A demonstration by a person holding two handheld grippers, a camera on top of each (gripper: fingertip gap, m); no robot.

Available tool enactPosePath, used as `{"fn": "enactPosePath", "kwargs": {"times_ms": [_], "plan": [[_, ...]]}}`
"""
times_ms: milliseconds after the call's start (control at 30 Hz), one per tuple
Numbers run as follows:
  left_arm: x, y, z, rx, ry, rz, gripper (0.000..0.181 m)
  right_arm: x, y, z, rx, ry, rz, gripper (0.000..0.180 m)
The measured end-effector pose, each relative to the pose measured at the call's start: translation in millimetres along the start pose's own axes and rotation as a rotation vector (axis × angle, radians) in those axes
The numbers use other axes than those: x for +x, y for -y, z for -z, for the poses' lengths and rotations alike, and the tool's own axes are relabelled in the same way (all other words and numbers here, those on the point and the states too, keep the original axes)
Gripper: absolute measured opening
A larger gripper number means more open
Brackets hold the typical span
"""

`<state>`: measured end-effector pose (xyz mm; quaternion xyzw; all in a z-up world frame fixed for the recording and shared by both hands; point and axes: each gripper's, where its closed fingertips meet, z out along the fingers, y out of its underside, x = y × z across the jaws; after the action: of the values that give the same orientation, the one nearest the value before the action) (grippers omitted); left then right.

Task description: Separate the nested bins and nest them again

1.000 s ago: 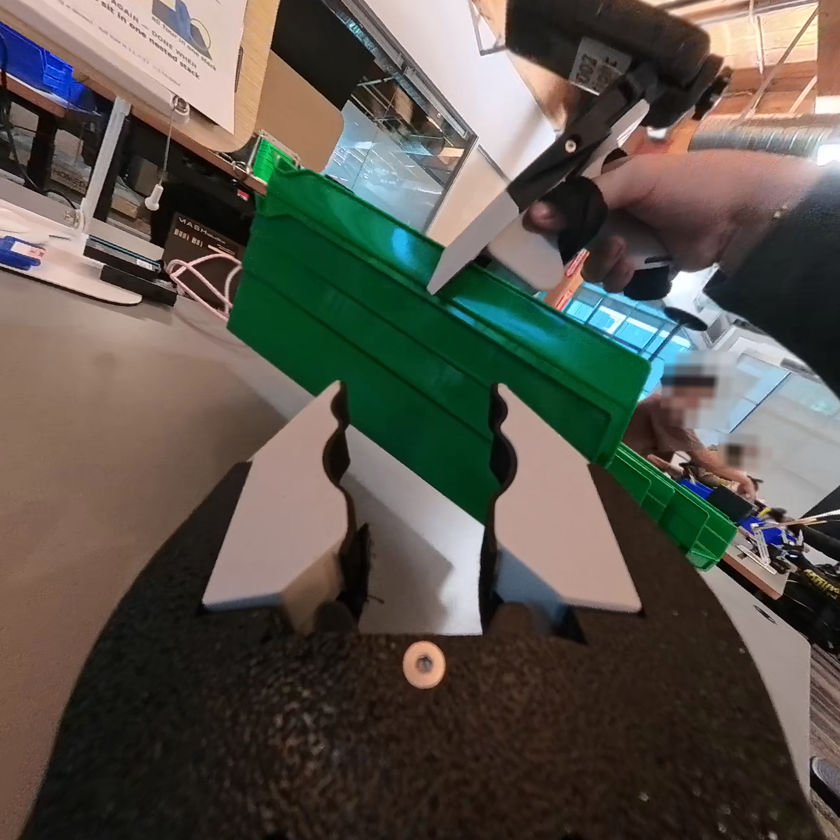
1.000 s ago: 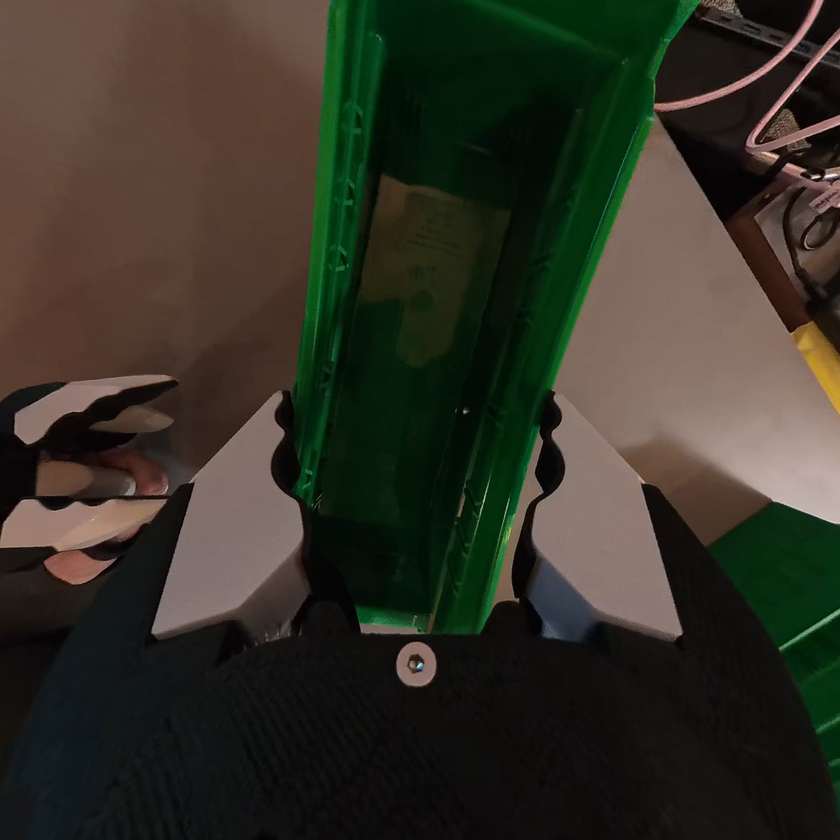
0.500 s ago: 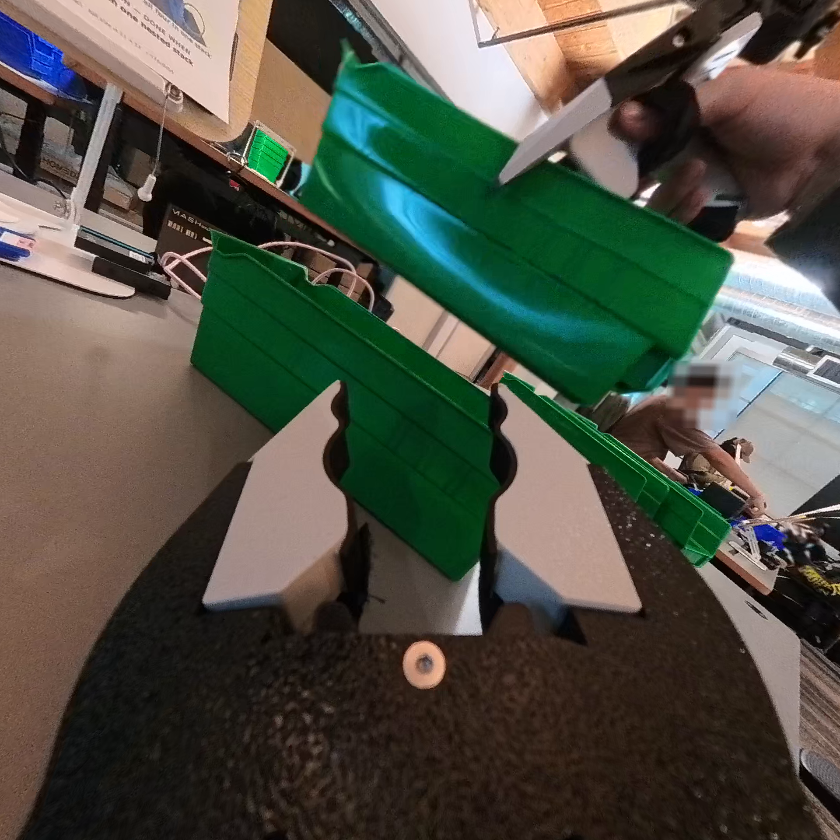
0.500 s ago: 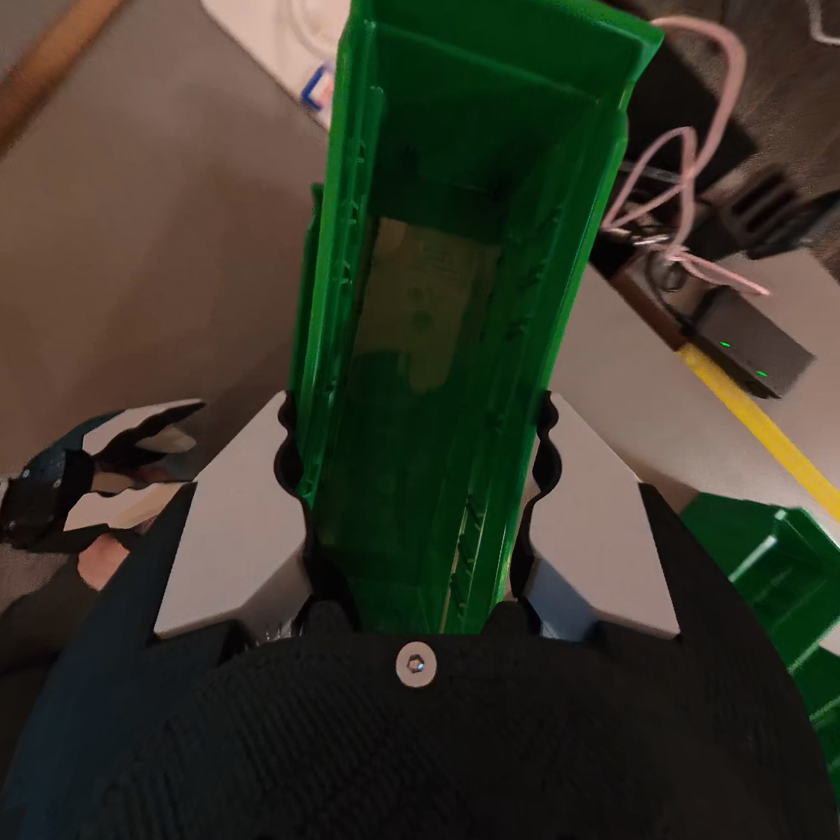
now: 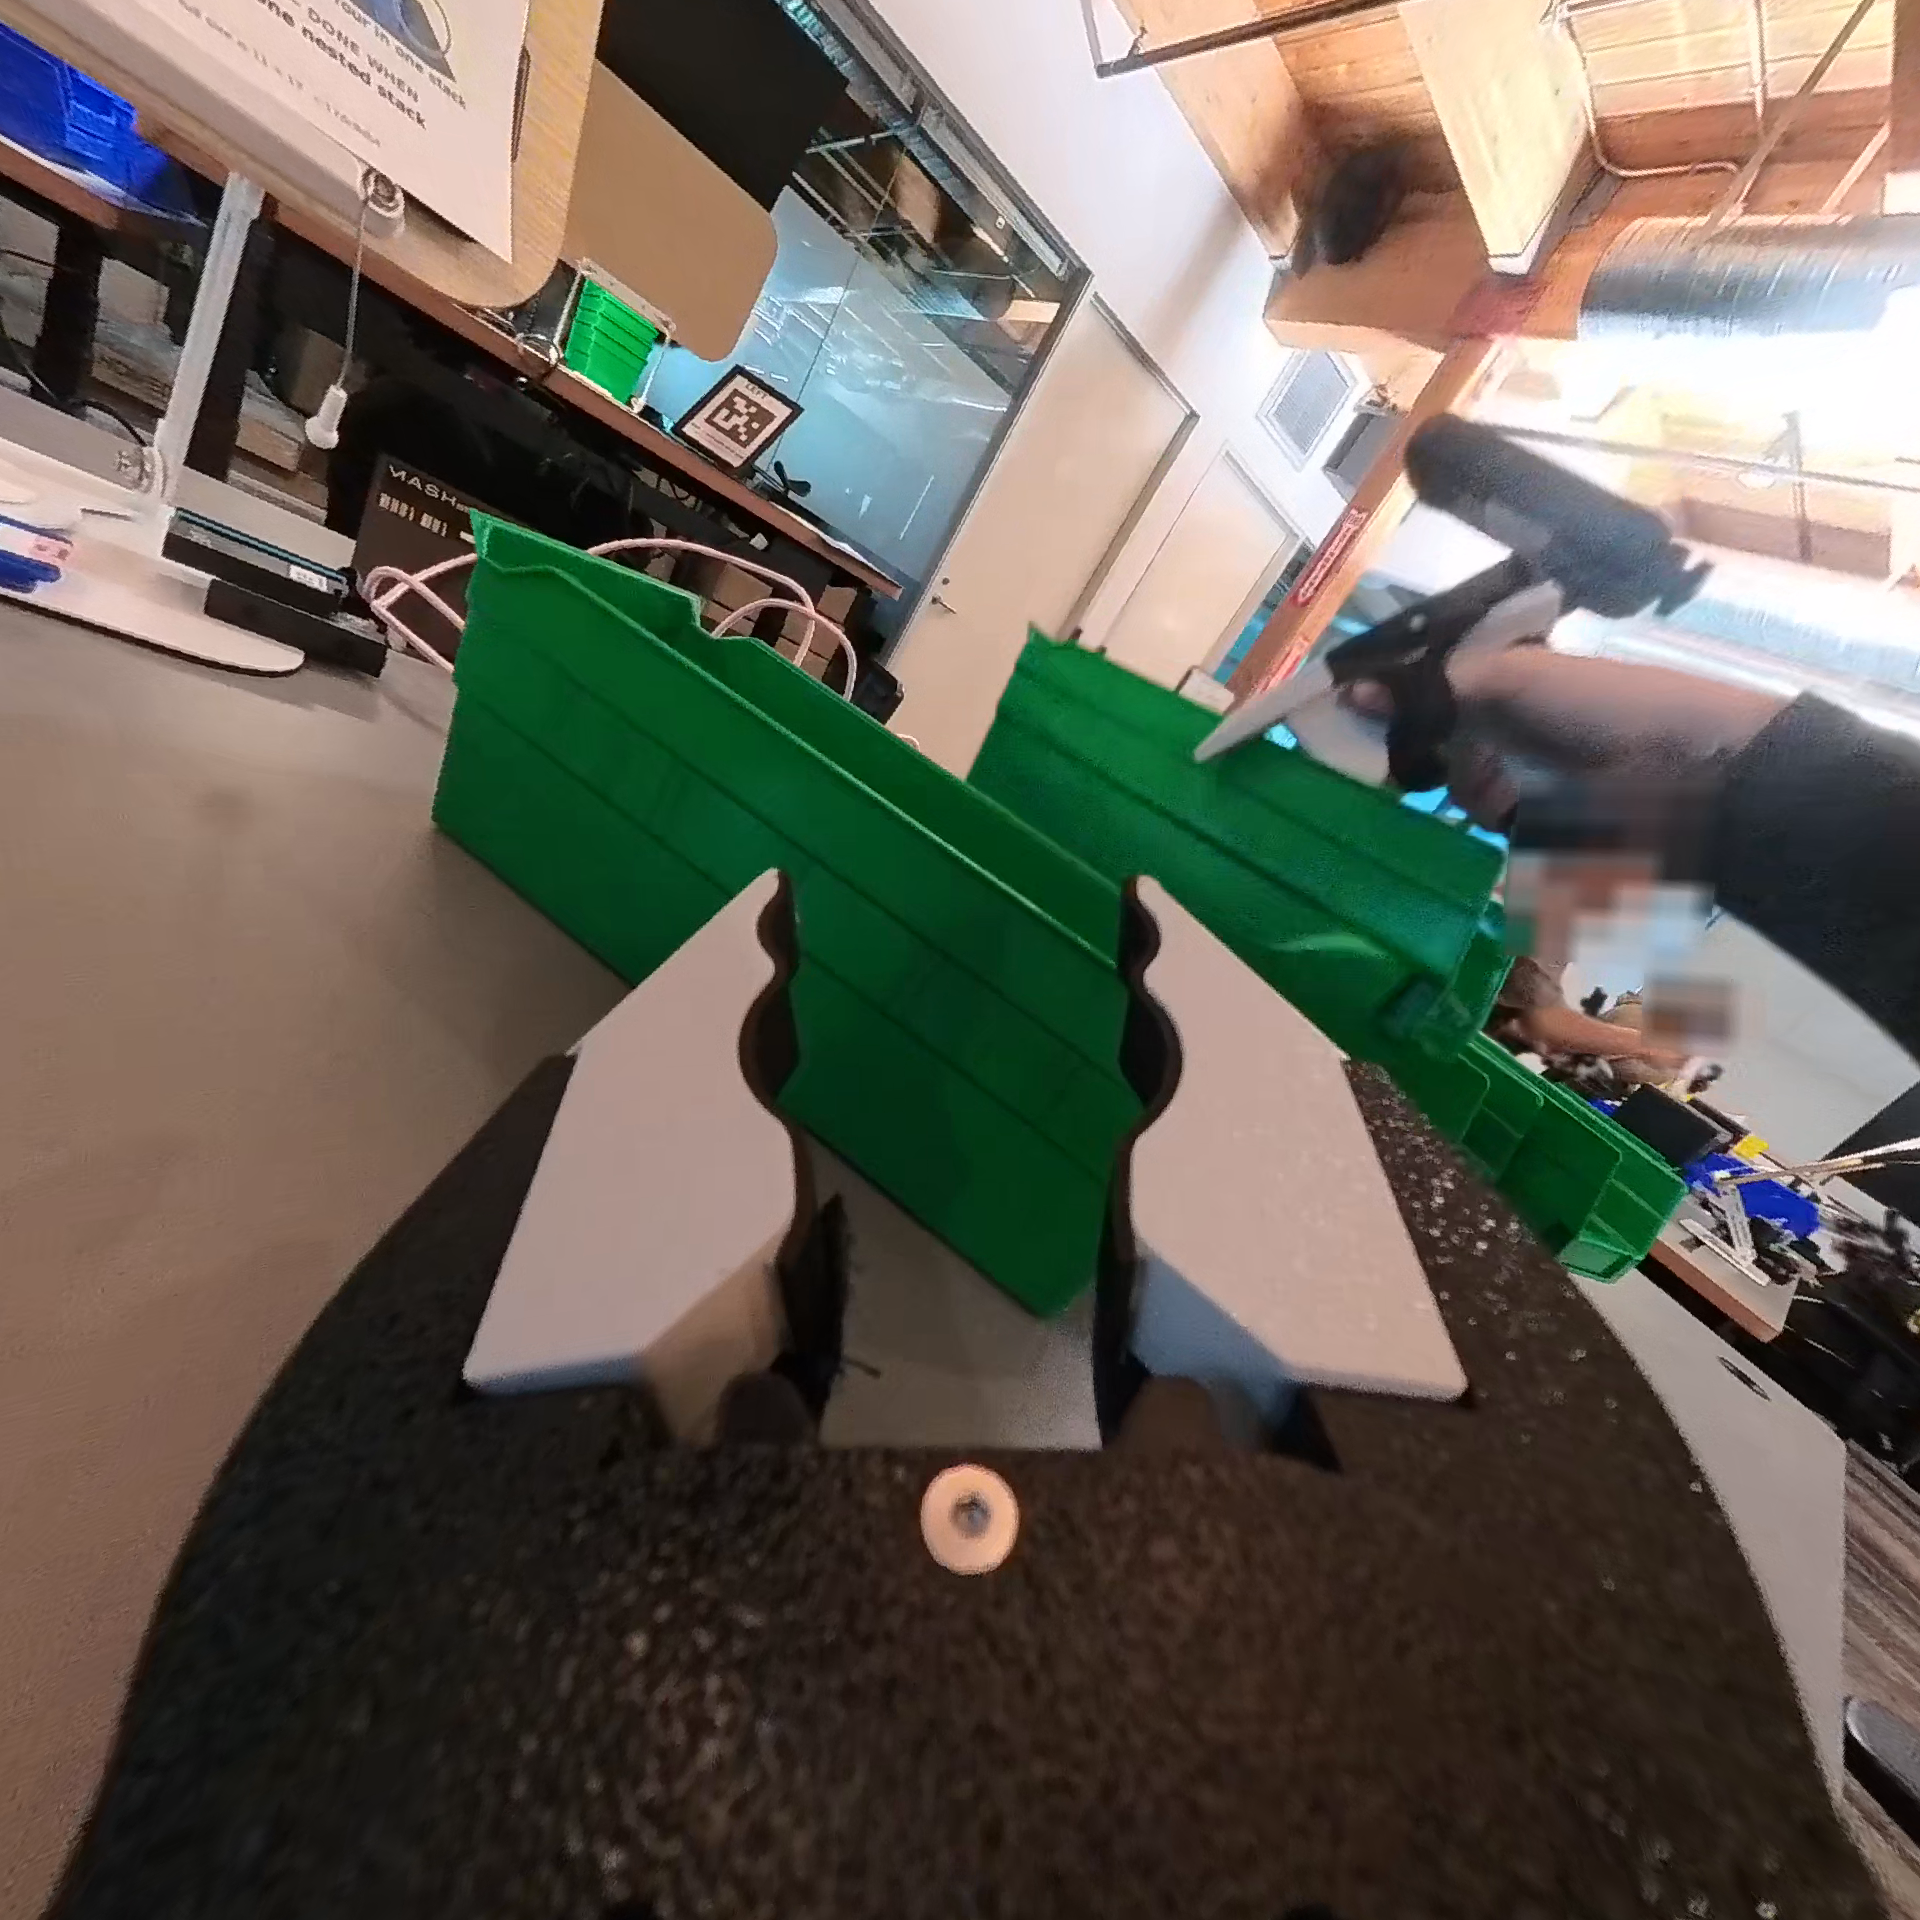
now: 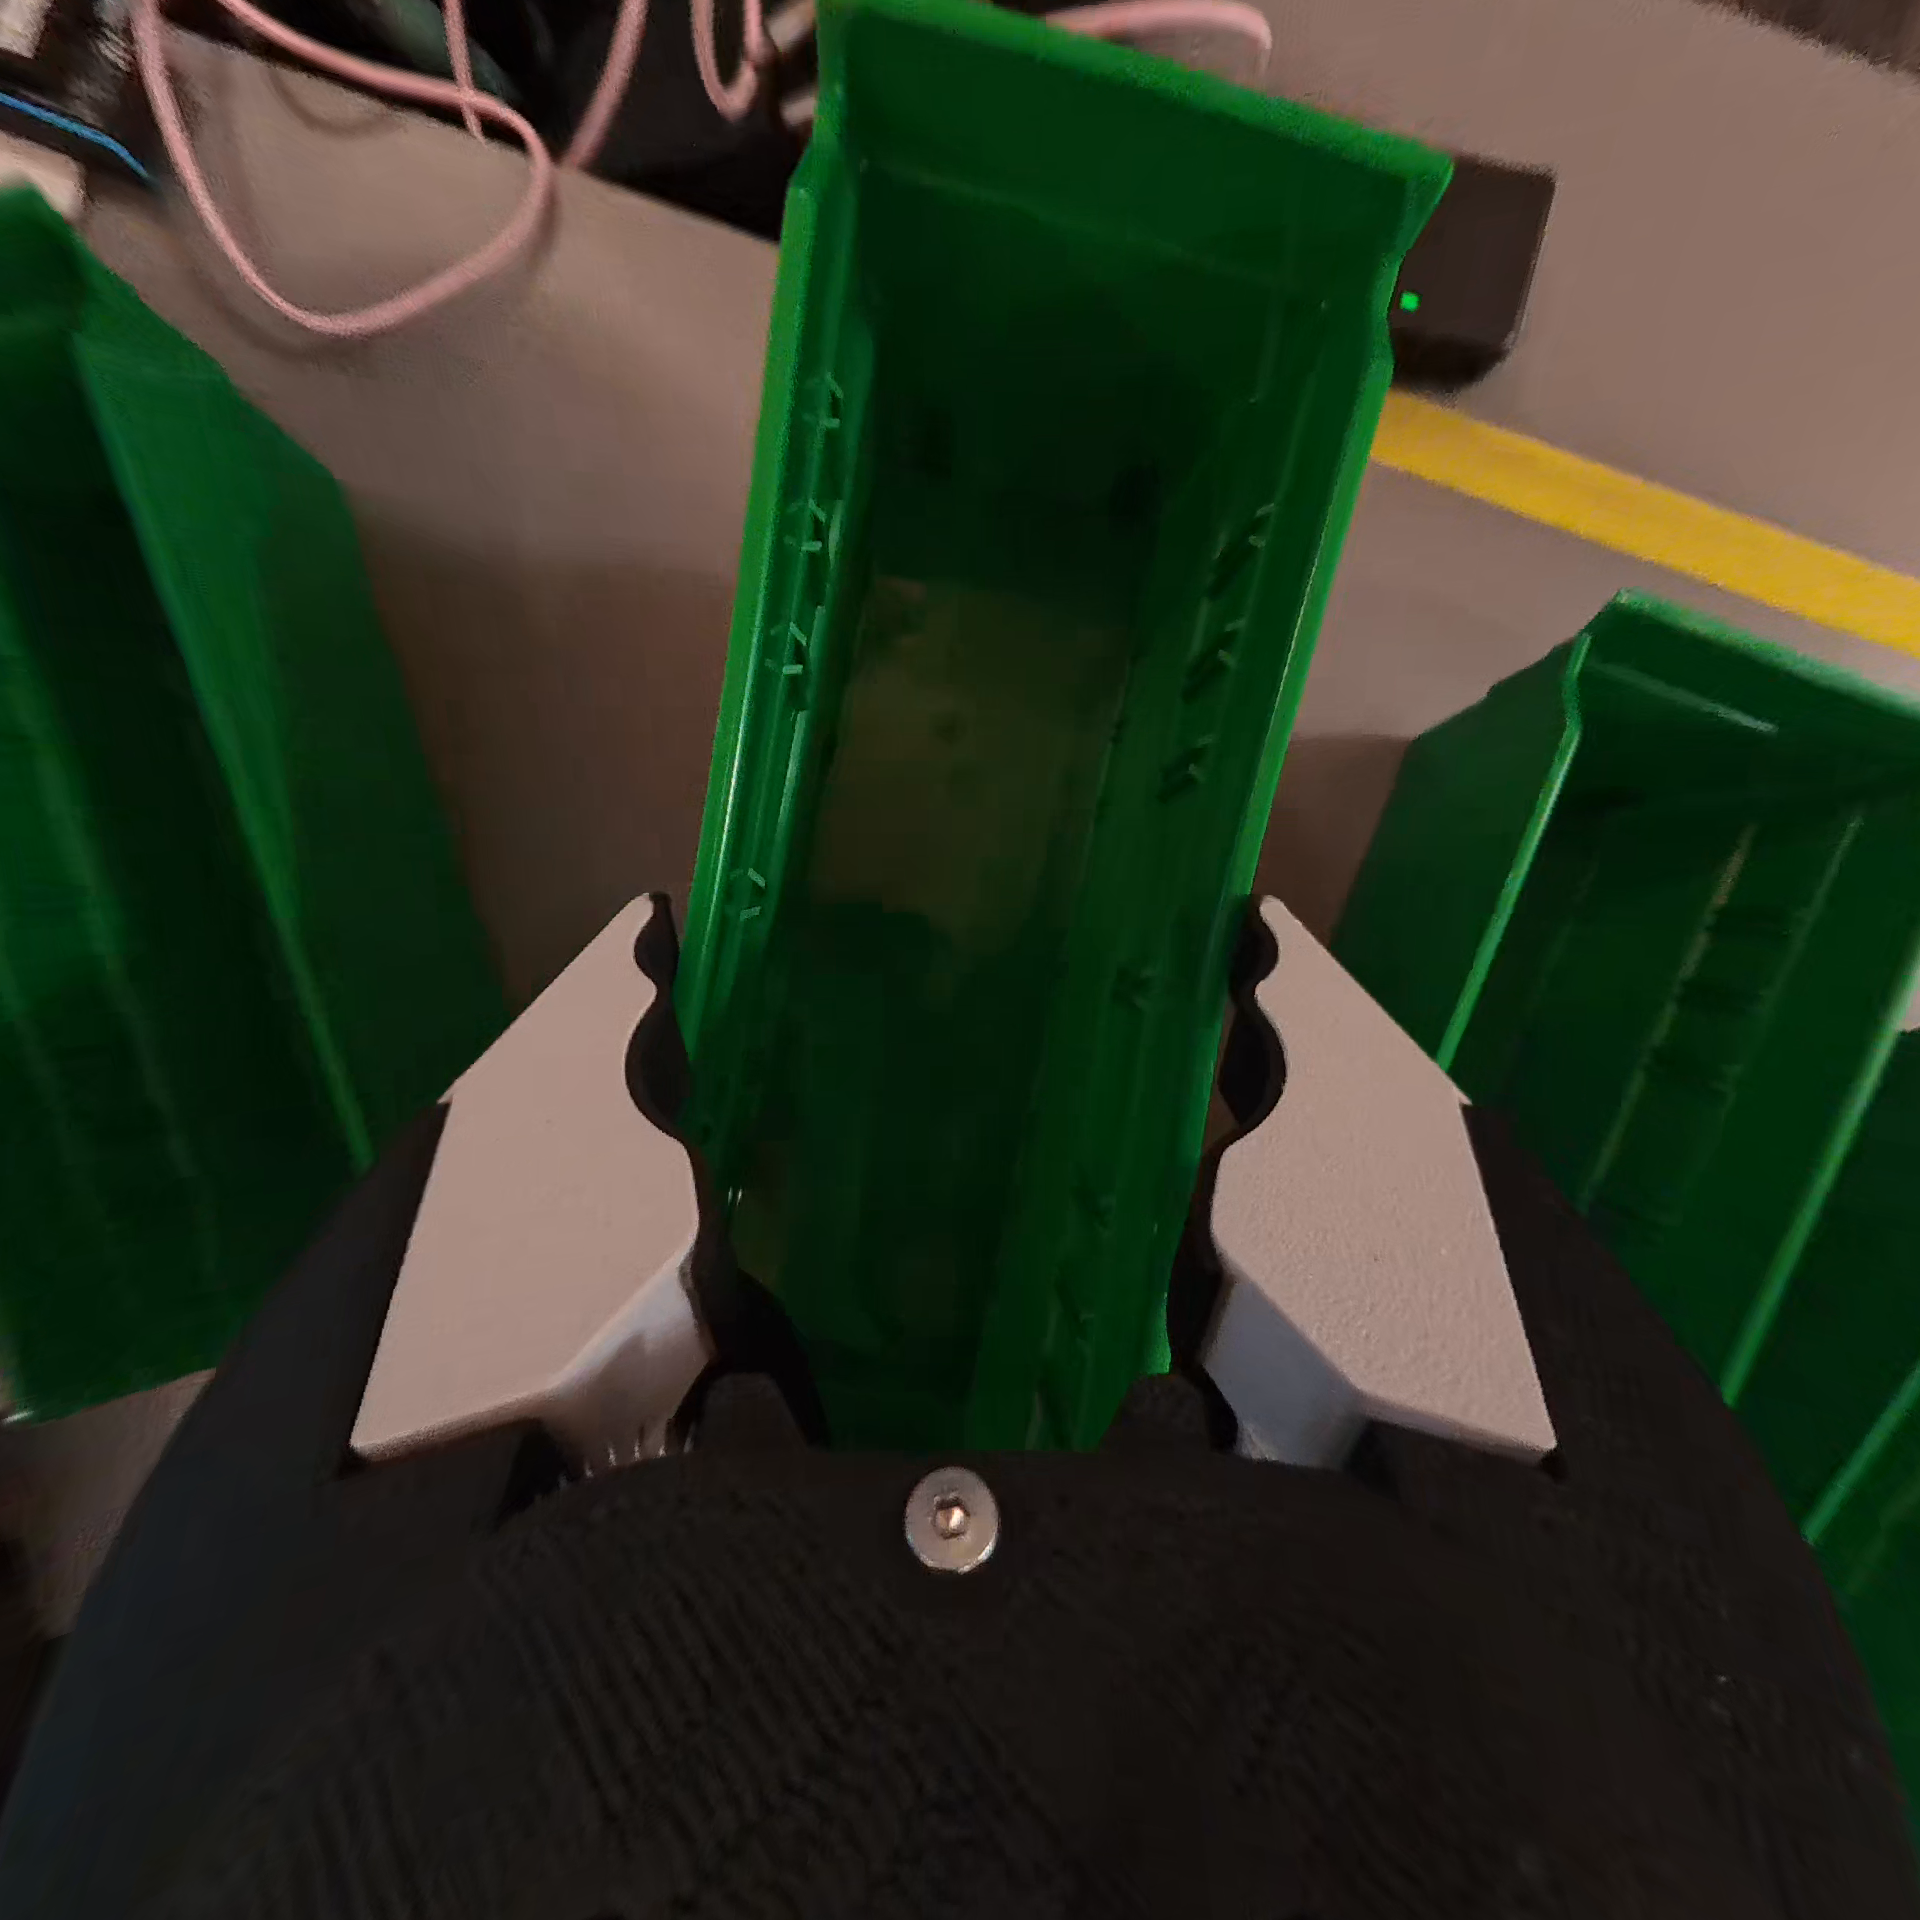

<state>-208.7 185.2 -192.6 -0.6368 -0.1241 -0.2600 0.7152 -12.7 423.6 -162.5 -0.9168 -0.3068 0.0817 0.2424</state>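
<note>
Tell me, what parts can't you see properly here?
- Left wrist view: the near end of the green bin on the table is hidden behind the left tool.
- Right wrist view: the bottom of the held bin is dark and blurry.
- Right wrist view: the side bins are cut off by the edges.

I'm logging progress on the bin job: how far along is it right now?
Done: the pair is separated. One green bin stands on the grey table, with the left gripper open around its near end. In hand: the right gripper is shut on the lifted bin, held between that bin and a further bin stack. Left: nesting them all again.
</note>
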Motion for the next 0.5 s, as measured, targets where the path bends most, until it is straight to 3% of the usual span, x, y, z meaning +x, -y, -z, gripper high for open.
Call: {"fn": "enactPosePath", "kwargs": {"times_ms": [167, 233, 400, 433, 500], "plan": [[0.4, -0.7, -0.3, -0.003, 0.002, -0.005, 0.06, 16.3, -38.5, -41.0, -0.049, -0.066, 0.031, 0.112], [0.2, -0.7, -0.3, -0.003, 0.002, -0.004, 0.06, 17.5, -53.3, -53.4, -0.083, -0.07, 0.061, 0.125], [-0.8, -0.1, 0.1, 0.0, 0.005, 0.001, 0.06, 12.0, -34.5, -29.2, 0.006, -0.107, 0.201, 0.136], [-1.0, -0.3, -0.2, -0.001, 0.005, 0.002, 0.06, -3.8, -21.9, -20.0, 0.07, -0.059, 0.248, 0.135], [-0.3, -1.2, -0.9, -0.005, 0.002, 0.005, 0.06, -65.5, -9.9, -3.6, 0.157, 0.207, 0.312, 0.129]]}}
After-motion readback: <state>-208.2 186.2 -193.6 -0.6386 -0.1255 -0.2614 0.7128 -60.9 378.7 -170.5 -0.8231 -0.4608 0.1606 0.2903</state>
